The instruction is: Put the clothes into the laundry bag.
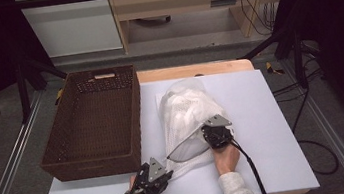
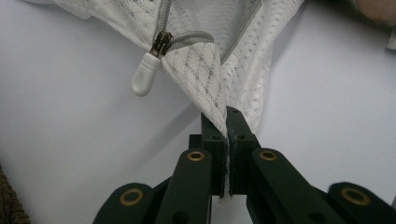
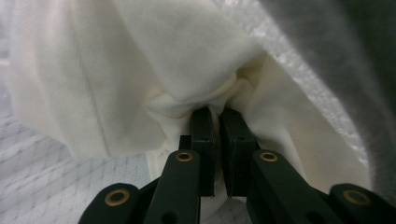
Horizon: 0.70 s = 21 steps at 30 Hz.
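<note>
White covering lies over the desk [image 1: 275, 129], which stands on a grey floor with shelving behind. From the high view, a mesh laundry bag [image 1: 185, 120] sits on the desk just to the right of a dark wicker basket [image 1: 90, 123], its long axis running away from the person, with the open mouth at the near end. The left gripper [image 1: 163, 176] is at the bag's near corner, close to the desk's front edge. The right gripper [image 1: 213, 137] is at the right side of the bag's mouth, reaching in under the raised mesh.

In the left gripper view, the left gripper's [image 2: 227, 126] fingers are pressed together on a fold of the bag's mesh [image 2: 219, 70], which rises taut out of them. A zip pull [image 2: 142, 77] hangs from the bag's zip just up and to the left of that fold, free of the fingers.

In the right gripper view, the right gripper's [image 3: 217, 116] fingers are closed on a bunch of white cloth [image 3: 140, 60] inside the bag, the cloth puckering where they bite. The bag's mesh wall [image 3: 322, 60] arches over it to the right.

As a judgement, the coming move turns on this: the cloth lies deeper in the bag than the right fingers, and the mouth lies toward the person, so drawing it out means pulling back along the bag's long axis while the left gripper anchors the near corner. The basket lies to the bag's left, nearer the left hand than the right.
</note>
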### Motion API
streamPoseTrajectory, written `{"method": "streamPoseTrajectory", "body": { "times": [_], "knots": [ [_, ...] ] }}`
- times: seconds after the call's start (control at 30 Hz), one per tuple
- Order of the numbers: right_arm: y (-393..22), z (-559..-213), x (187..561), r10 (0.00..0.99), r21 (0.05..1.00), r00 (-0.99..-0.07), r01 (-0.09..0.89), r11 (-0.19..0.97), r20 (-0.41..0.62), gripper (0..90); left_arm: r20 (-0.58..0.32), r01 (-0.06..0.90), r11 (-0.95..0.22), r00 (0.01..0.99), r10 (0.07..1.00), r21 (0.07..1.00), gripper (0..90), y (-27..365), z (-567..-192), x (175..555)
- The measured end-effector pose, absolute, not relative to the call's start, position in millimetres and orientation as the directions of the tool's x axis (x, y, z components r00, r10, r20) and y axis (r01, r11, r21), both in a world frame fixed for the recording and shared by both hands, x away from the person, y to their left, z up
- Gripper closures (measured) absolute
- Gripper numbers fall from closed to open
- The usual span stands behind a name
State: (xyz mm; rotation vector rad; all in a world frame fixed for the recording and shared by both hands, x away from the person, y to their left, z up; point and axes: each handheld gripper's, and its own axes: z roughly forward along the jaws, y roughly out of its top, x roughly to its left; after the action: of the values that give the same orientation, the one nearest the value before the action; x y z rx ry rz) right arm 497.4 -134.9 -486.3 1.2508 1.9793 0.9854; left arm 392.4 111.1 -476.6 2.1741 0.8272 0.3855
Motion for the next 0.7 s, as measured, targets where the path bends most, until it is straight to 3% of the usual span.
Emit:
{"method": "streamPoseTrajectory", "body": {
  "times": [0.13,0.27,0.43,0.53,0.6,0.7],
  "knots": [
    [-142.0,-477.0,484.3,0.899,0.828,-0.433,0.478,0.293,-0.069,77.7,0.003,0.441,-0.486,0.738,0.674,0.754,87.4,112.0,-477.3,393.9],
    [-164.5,-455.5,445.2,0.864,0.868,-0.498,0.398,0.296,-0.067,69.0,-0.005,0.449,-0.476,0.731,0.682,0.756,87.3,112.9,-478.5,395.8],
    [-205.7,-455.0,426.4,0.903,0.864,-0.413,0.405,0.298,-0.117,60.3,-0.001,0.448,-0.478,0.730,0.683,0.755,87.1,112.6,-479.7,396.6],
    [-223.5,-468.1,439.5,0.941,0.829,-0.332,0.506,0.238,-0.068,49.4,-0.005,0.453,-0.474,0.728,0.686,0.755,86.9,113.3,-480.6,397.8],
    [-226.8,-476.0,446.4,0.945,0.802,-0.322,0.550,0.234,-0.055,50.4,-0.010,0.458,-0.472,0.725,0.688,0.753,86.7,113.9,-481.5,399.2],
    [-226.1,-482.0,450.9,0.932,0.767,-0.362,0.597,0.236,-0.004,69.3,-0.016,0.466,-0.471,0.724,0.690,0.749,86.6,114.1,-482.9,400.5]
  ]
}}
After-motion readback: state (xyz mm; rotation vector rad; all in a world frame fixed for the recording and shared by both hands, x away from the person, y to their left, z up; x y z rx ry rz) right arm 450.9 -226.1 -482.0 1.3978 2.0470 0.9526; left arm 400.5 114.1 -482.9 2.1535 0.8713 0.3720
